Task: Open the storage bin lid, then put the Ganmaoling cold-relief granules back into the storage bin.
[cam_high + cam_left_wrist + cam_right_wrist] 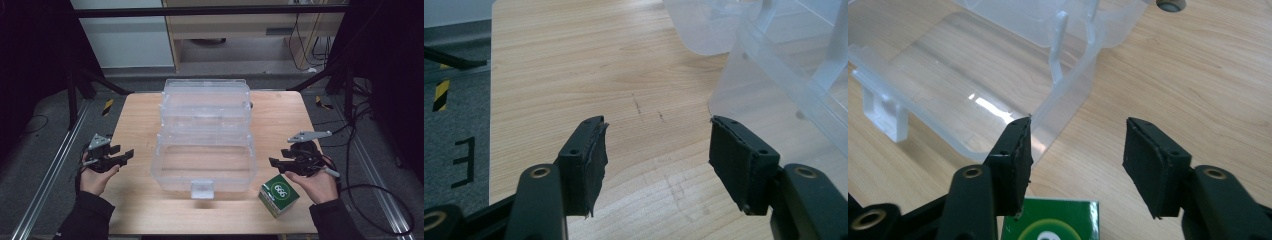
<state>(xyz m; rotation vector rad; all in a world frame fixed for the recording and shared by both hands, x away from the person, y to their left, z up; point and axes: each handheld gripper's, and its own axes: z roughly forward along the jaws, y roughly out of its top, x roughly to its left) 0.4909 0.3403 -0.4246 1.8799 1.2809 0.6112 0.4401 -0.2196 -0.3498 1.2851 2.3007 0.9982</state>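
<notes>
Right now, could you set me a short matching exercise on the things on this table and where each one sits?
Things:
1. clear plastic box
2. green carton
3. left gripper
4. right gripper

Places or states:
A. open, off the box's left side
B. middle of the table, lid open
C. open, above the carton
D. on the wood by the box's front right corner

Pairs: 1-B, 2-D, 3-A, 4-C

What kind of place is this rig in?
Probably a lab or data-collection workspace, not a home: a wooden table ringed by metal frame rails, loose cables on the grey floor, and yellow-black hazard tape marking the frame's feet.
</notes>
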